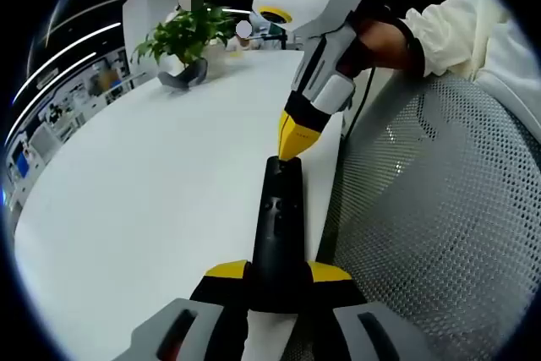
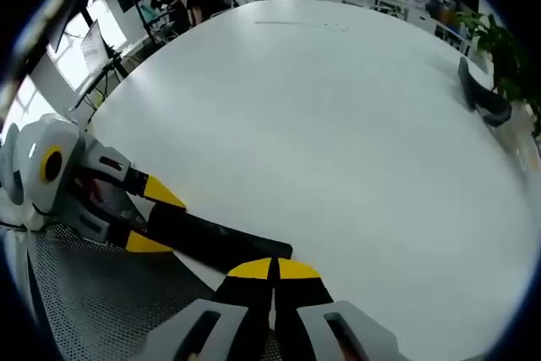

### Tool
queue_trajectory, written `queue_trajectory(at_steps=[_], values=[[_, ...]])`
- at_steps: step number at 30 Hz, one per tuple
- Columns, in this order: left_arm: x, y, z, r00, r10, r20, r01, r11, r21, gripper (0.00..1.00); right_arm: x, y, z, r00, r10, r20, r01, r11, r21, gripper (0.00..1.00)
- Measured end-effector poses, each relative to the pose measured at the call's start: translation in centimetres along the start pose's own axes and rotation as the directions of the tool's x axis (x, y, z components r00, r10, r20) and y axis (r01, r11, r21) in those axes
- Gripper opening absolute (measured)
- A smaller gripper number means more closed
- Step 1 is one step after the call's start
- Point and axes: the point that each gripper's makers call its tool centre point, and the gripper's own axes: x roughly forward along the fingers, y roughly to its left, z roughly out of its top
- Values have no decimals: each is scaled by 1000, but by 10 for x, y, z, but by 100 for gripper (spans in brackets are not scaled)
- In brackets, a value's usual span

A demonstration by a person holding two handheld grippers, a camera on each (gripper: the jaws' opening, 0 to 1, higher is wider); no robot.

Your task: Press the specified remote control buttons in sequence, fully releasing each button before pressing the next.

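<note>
Left gripper view: we see the left tongs (image 1: 277,271) clamped on the near end of a long black remote control (image 1: 278,234), its yellow-tipped jaws pressing both sides. The remote runs away from the camera along the edge of the white tabletop (image 1: 161,192), lying partly over that edge. At its far end the right tongs (image 1: 290,150) come down from above, yellow tips together, and touch the remote's top face; we cannot tell which button is under them. A hand (image 1: 385,40) in a cream sleeve (image 1: 473,31) holds the right tool. Right of the tabletop is a grey mesh chair back (image 1: 439,209). Far across the tabletop stands a potted plant (image 1: 188,40) in a dark pot. In the right gripper view, we see the right tongs (image 2: 272,270) fully closed, holding nothing, tips pushed together right at the end of the black remote (image 2: 211,238). The remote lies along the tabletop's (image 2: 338,124) near edge, and the left tongs (image 2: 156,216) grip its other end from the left, one yellow jaw either side. Grey mesh (image 2: 101,293) shows below the edge. The plant (image 2: 507,48) sits at the far right, and people (image 2: 190,2) sit at desks beyond the tabletop.
</note>
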Motion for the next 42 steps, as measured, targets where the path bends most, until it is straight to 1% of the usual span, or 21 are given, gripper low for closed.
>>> queue_trajectory(at_steps=[6,13,15,20,23,25,27,32,34,37,42], values=[[0,0,0,1000,-2,5,2,1000,-3,24,0,0,0,1000,1,12,-1,1000,-31,0],[0,1,1,1000,0,4,0,1000,0,24,1,2,1,1000,-28,13,29,995,-98,0],[0,1,1,1000,0,4,0,1000,1,24,0,0,1,999,-29,14,30,996,-88,0],[0,1,1,1000,1,4,-1,1000,0,24,-1,-2,2,1000,-6,12,7,999,-33,0],[0,1,1,1000,2,4,-2,1000,0,24,-3,-2,6,999,1,40,0,1000,-10,0],[0,1,1,1000,1,4,-1,1000,1,24,-5,-1,10,998,20,62,-21,1000,16,0],[0,1,1,1000,1,4,-1,1000,1,24,-6,3,10,997,44,63,-47,998,45,0],[0,1,1,1000,1,5,-1,1000,0,24,-3,8,11,996,66,66,-68,997,33,0],[0,1,1,1000,2,6,-2,1000,-1,24,-2,12,9,995,84,56,-86,996,28,0],[0,1,1,1000,1,6,-1,1000,-1,24,0,13,6,996,76,37,-77,997,11,0],[1,1,1,1000,1,6,-1,1000,-1,24,0,12,6,996,80,34,-80,997,15,0]])
